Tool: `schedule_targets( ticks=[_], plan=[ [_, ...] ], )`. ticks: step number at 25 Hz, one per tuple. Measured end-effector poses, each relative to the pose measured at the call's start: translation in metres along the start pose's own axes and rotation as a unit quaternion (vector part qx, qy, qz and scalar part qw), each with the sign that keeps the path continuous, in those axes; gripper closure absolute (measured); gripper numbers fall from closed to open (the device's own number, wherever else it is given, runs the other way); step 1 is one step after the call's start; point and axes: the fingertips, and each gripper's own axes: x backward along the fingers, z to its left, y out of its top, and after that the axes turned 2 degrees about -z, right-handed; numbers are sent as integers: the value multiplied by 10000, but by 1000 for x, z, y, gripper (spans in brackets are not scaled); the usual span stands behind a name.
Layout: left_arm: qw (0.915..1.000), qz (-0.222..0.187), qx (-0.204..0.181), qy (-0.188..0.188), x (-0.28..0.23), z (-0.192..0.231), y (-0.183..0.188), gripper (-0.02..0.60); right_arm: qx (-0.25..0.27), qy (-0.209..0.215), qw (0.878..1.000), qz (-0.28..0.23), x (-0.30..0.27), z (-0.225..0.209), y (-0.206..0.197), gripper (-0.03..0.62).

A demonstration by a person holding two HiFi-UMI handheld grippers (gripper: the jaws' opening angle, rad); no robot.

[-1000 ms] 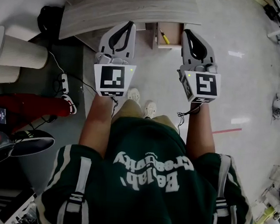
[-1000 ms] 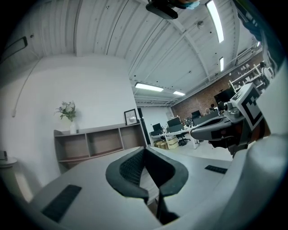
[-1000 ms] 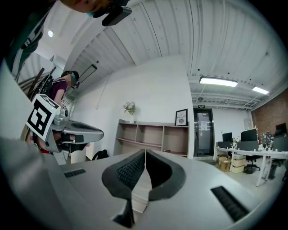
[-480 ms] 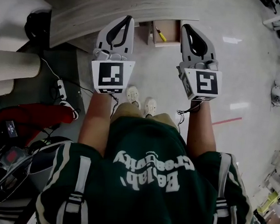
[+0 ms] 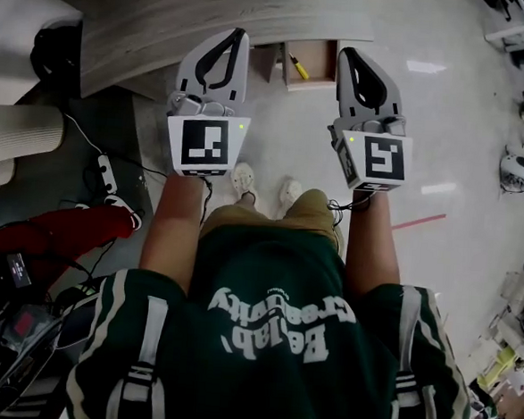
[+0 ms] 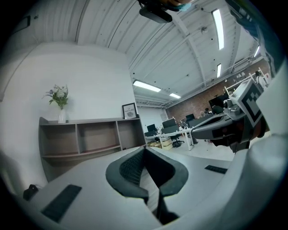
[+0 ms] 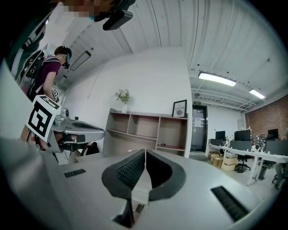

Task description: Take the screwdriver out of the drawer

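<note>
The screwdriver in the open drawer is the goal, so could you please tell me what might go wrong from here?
Both the left claw and right claw are shut; reaching in like that would probably shove the screwdriver rather than grip it. It lies slanted near the drawer wall, so a jaw may catch the wood.

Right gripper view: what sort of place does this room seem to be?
Probably an open-plan office: desks with monitors, a wooden shelf unit bearing a framed picture and a vase of flowers, and strip lights overhead.
</note>
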Motion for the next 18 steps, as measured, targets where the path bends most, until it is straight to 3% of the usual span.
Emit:
schedule_targets(
  ticks=[6, 11, 18],
  plan=[
    [9998, 84, 75, 192, -17, -16, -12, 563, -39, 331, 9994, -53, -7, -19, -19, 559],
    [9979, 65, 49, 643, -48, -57, 2, 563, -288, 976, 9945, -258, -4, -70, -29, 559],
    [9962, 151, 255, 825, -84, -80, -45, 563, -412, 1348, 9899, 114, -36, -87, -83, 559]
  ],
)
